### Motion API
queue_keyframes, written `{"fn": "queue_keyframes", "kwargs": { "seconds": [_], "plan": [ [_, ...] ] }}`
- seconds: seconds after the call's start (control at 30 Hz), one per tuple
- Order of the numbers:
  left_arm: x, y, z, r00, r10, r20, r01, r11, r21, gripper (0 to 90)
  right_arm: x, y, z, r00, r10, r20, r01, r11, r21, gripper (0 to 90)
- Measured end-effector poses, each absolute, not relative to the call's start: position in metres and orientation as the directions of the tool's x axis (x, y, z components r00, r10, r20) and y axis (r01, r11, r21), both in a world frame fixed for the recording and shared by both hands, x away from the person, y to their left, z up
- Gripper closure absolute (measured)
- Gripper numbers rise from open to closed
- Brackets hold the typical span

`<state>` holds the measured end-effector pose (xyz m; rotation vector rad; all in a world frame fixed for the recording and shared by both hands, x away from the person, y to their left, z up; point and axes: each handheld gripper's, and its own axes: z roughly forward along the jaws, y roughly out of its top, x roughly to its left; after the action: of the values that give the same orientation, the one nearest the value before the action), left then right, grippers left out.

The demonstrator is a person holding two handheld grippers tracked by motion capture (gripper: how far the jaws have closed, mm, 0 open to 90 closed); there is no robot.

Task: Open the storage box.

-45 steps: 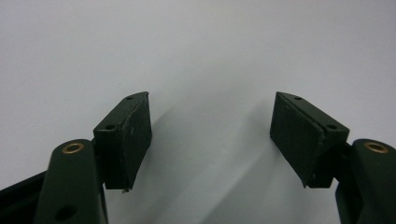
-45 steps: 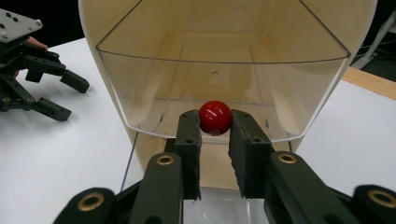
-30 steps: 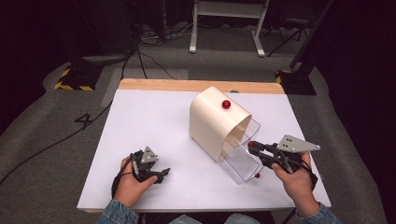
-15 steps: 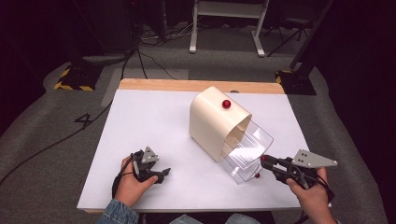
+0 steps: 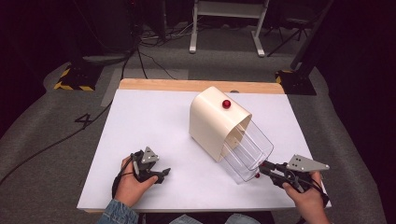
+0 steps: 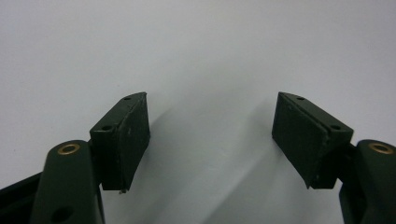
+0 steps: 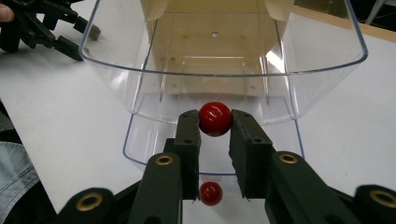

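Observation:
A cream box (image 5: 212, 123) with a rounded top and a red knob (image 5: 226, 103) stands on the white table (image 5: 154, 121). A clear plastic drawer (image 5: 247, 151) sticks out of its front toward me. My right gripper (image 5: 261, 168) is shut on the drawer's red knob (image 7: 215, 118), at the middle of its front wall. A smaller red spot (image 7: 210, 193) shows below the knob, perhaps its reflection. The clear drawer (image 7: 224, 70) looks empty inside. My left gripper (image 5: 163, 173) rests on the table at the front left, its jaws wide open (image 6: 212, 135) over bare white surface.
A wooden strip (image 5: 196, 85) runs along the table's far edge. Cables (image 5: 140, 51) and a white stand (image 5: 224, 28) are on the grey floor behind. The left gripper (image 7: 42, 28) also appears far off in the right gripper view.
My right gripper has moved back toward the front right edge with the knob in it, and the clear drawer has slid further out of the cream box. The left gripper stayed put.

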<state>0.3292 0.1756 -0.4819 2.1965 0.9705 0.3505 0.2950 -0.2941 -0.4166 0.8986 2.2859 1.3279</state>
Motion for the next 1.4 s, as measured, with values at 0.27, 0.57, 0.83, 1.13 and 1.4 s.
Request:
{"fn": "queue_keyframes", "kwargs": {
  "seconds": [0.27, 0.57, 0.83, 1.13, 1.4],
  "plan": [
    [0.329, 0.175, -0.482, 0.682, 0.731, -0.031, 0.540, -0.475, 0.695, 27.8, 0.297, -0.294, -0.422, -0.727, 0.687, 0.019, 0.357, 0.354, 0.864, 63.6],
    [0.329, 0.176, -0.481, 0.684, 0.729, -0.028, 0.537, -0.478, 0.695, 28.3, 0.296, -0.306, -0.418, -0.716, 0.698, 0.008, 0.355, 0.355, 0.865, 43.7],
    [0.317, 0.195, -0.478, 0.641, 0.768, 0.002, 0.552, -0.463, 0.693, 29.4, 0.301, -0.350, -0.426, -0.653, 0.758, -0.001, 0.413, 0.357, 0.838, 35.9],
    [0.301, 0.223, -0.475, 0.604, 0.797, -0.006, 0.581, -0.436, 0.687, 25.8, 0.320, -0.394, -0.451, -0.598, 0.801, 0.025, 0.513, 0.359, 0.780, 27.4],
    [0.293, 0.245, -0.477, 0.585, 0.810, -0.035, 0.618, -0.418, 0.666, 24.3, 0.322, -0.405, -0.463, -0.618, 0.786, 0.018, 0.563, 0.426, 0.709, 22.1]
  ]
}}
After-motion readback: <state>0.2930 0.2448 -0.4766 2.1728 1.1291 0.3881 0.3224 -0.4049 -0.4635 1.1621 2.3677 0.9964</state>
